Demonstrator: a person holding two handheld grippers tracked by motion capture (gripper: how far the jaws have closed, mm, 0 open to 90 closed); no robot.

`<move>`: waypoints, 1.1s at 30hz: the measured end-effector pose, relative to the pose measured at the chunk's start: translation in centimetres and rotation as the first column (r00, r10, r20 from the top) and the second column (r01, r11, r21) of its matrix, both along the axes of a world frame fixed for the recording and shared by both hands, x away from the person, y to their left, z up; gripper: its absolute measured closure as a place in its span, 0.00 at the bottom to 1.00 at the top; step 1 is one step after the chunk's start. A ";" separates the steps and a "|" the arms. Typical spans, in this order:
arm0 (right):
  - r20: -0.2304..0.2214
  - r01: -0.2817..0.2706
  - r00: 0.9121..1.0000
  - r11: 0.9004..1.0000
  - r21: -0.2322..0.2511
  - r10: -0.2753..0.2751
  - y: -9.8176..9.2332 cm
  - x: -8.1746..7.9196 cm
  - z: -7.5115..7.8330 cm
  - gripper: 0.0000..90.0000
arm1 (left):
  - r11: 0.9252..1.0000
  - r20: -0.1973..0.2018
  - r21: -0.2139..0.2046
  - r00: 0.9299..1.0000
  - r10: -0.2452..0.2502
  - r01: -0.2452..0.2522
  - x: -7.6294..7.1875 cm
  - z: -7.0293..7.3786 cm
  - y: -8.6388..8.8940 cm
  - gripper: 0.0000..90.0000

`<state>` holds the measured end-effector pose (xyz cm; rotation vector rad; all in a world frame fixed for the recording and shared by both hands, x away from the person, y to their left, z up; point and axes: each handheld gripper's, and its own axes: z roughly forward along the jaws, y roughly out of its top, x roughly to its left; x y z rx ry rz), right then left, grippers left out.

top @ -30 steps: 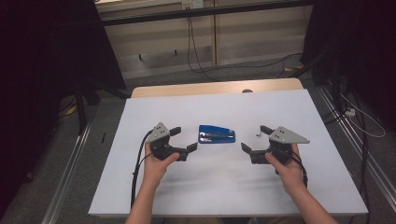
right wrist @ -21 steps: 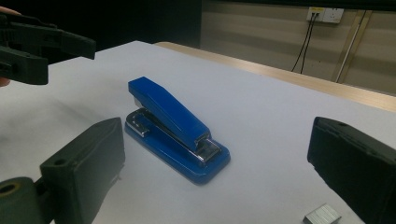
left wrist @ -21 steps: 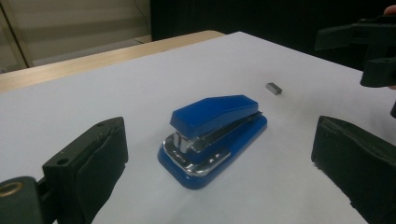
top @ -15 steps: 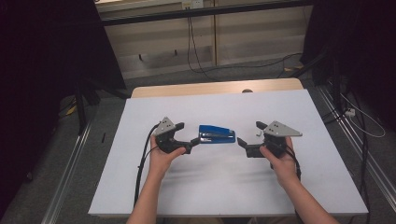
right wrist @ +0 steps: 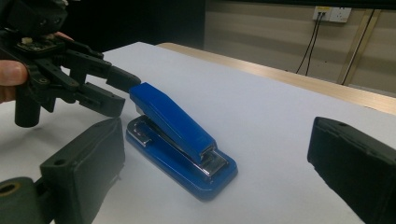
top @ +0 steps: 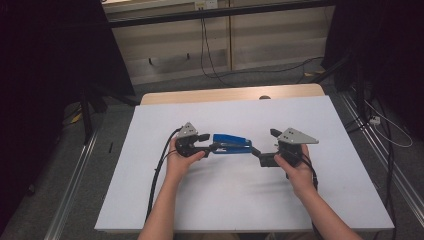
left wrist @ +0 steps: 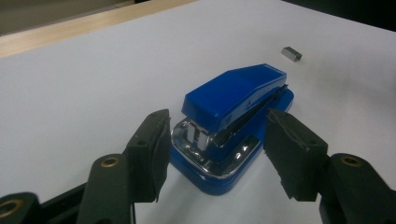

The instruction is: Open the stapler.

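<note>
A blue stapler point(top: 232, 144) lies flat in the middle of the white table point(top: 235, 200). My left gripper point(top: 209, 143) is at its left end. In the left gripper view the stapler point(left wrist: 233, 100) sits between the two black pads point(left wrist: 152, 144) with a thin gap on each side; the jaws have just been closing and the left gripper point(left wrist: 217, 119) is open. My right gripper point(top: 264, 148) stands just right of the stapler, jaws wide apart. In the right gripper view the stapler point(right wrist: 180, 126) lies ahead of the right gripper point(right wrist: 217, 144), with the left gripper point(right wrist: 114, 91) at its far end.
A small grey strip of staples point(left wrist: 292, 52) lies on the table beyond the stapler. The table's wooden far edge point(top: 230, 94) faces a wall with hanging cables point(top: 205, 45). Metal rails point(top: 75, 175) run along both sides on the floor.
My left gripper moved right up to the stapler's left end and its jaws narrowed around it. The right gripper edged slightly towards the stapler. The stapler stayed put.
</note>
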<state>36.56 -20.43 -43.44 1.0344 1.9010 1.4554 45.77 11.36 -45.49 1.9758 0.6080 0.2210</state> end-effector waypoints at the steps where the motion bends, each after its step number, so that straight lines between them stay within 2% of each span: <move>1: 0.000 -0.001 1.000 1.000 0.001 0.001 0.0 0.0 0.0 0.04 | 1.000 0.004 0.009 1.000 -0.002 0.002 0.1 -0.1 0.0 0.48; 5: -0.001 -0.002 1.000 1.000 0.002 0.002 -0.1 0.2 0.1 0.04 | 1.000 -0.009 0.001 1.000 -0.010 0.010 0.4 -0.4 0.0 0.55; 9: 0.000 0.004 1.000 1.000 0.011 -0.004 -0.2 0.2 0.2 0.04 | 0.999 -0.012 0.030 0.999 -0.032 0.032 0.5 -0.6 -0.3 0.60; 11: -0.003 0.005 1.000 1.000 0.014 -0.004 -0.3 0.2 0.2 0.04 | 0.999 -0.014 0.028 0.999 -0.035 0.035 0.6 -0.8 -0.5 0.63; 22: -0.011 0.002 1.000 1.000 0.013 -0.001 -0.5 0.2 -0.2 0.04 | 0.999 -0.004 0.007 0.999 -0.047 0.047 1.0 -0.6 -0.7 0.66; 27: -0.013 -0.001 1.000 1.000 0.018 0.001 -0.1 0.2 -0.2 0.04 | 0.998 0.031 -0.002 0.998 -0.055 0.055 0.9 0.0 -0.8 0.66; 30: -0.012 -0.009 1.000 1.000 0.007 0.009 0.2 0.2 -0.2 0.04 | 0.997 0.037 -0.056 0.998 -0.054 0.056 0.9 0.7 -0.9 0.68; 33: -0.021 -0.020 1.000 1.000 0.004 0.020 0.7 0.2 -0.3 0.04 | 0.997 0.041 -0.048 0.998 -0.054 0.056 0.9 1.6 -1.4 0.68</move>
